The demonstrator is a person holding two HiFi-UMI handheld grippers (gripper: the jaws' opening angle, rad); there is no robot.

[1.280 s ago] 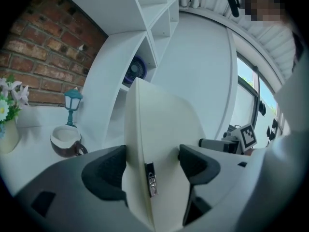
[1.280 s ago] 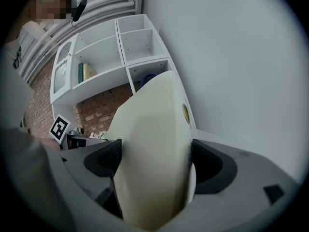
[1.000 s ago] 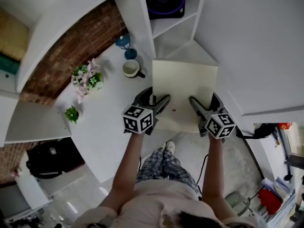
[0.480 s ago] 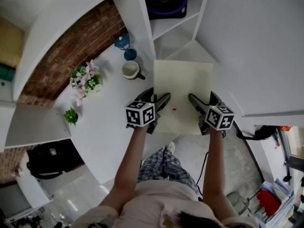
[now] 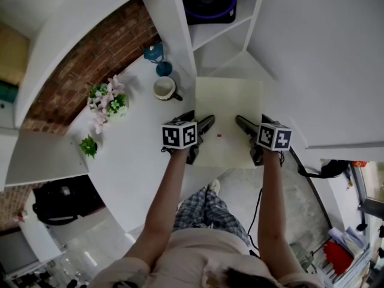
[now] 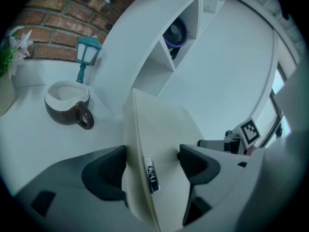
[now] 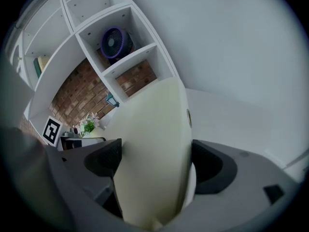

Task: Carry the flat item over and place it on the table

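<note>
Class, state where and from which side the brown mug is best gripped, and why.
Probably by its handle, coming in from the person's side: the brown mug stands upright, and its handle sticks out on that near side.

Head view: light even and diffuse, no hard source visible. White table [image 5: 138, 161] and walls read bright but not blown out, and the corners are dimmer. Only faint, soft-edged shadows fall on the cream panel [image 5: 228, 107]. Strong fisheye bows the shelf [image 5: 180, 23] edges into curves toward the rim. Left gripper view: black circular vignette in all corners, brightest strip at the right edge with mild glare. The left gripper [image 6: 153, 161] jaws close to the lens are soft, while the mug [image 6: 67, 105] is sharper. Right gripper view: same vignette. The right gripper [image 7: 155, 158] jaws and the nearest panel edge are blurred, the fan [image 7: 114, 42] is crisper, and the left rim is smeared dark.
</note>
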